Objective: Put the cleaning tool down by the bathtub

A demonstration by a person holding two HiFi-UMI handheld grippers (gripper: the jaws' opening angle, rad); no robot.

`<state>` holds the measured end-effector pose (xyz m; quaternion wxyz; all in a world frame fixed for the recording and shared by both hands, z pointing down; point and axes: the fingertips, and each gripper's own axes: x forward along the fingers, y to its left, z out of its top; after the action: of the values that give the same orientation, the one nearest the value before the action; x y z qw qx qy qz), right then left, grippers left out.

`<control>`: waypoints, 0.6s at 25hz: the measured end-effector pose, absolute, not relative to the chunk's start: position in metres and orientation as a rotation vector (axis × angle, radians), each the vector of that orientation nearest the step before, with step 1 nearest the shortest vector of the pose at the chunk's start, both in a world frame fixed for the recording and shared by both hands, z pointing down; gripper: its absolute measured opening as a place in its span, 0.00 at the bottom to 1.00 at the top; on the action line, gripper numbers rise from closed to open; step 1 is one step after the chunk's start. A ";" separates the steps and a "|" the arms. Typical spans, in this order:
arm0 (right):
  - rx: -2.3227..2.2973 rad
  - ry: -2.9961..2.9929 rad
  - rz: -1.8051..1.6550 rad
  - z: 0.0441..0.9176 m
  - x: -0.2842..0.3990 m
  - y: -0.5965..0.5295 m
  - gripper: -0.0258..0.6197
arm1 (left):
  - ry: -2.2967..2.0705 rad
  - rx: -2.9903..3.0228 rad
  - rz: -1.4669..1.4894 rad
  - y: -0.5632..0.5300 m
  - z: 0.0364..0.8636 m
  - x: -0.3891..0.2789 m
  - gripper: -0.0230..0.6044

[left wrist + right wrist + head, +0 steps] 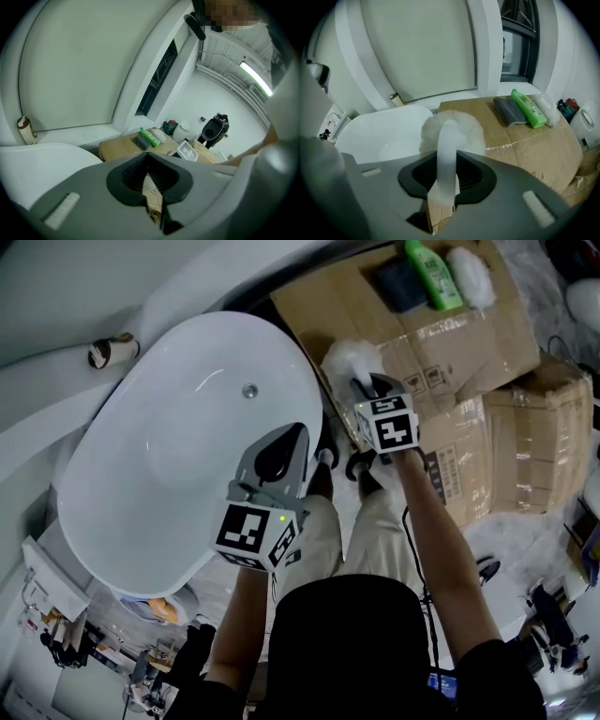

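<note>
The cleaning tool is a white brush with a fluffy round head (349, 358) and a white plastic handle (447, 159). My right gripper (367, 388) is shut on that handle, and the head sticks out beyond the jaws. It hovers over the near edge of the cardboard box (450, 334), just right of the white oval bathtub (159, 465). In the right gripper view the brush head (452, 127) hangs between the tub (379, 136) and the cardboard (525, 140). My left gripper (289, 435) is shut and empty, over the tub's right rim.
On the far box lie a green bottle (433, 274), a dark grey pad (400, 285) and a white cloth (471, 276). More boxes (534, 446) stack at the right. A small roll (112, 351) rests on the ledge behind the tub. The person's legs stand beside the tub.
</note>
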<state>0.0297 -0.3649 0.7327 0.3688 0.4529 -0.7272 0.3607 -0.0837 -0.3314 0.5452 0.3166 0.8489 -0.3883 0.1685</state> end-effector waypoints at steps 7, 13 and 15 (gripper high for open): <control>1.154 -1.842 0.930 0.745 0.029 -0.368 0.19 | -1.029 2.218 0.446 -0.330 0.552 -0.084 0.03; 1.152 -1.833 0.933 0.754 0.028 -0.368 0.19 | -1.026 2.208 0.458 -0.326 0.558 -0.085 0.03; 1.151 -1.831 0.925 0.757 0.028 -0.368 0.19 | -1.025 2.204 0.458 -0.324 0.559 -0.085 0.03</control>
<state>0.0277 -0.3678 0.7571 0.3843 0.4517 -0.7187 0.3630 -0.0850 -0.3243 0.5591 0.3280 0.8418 -0.3914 0.1749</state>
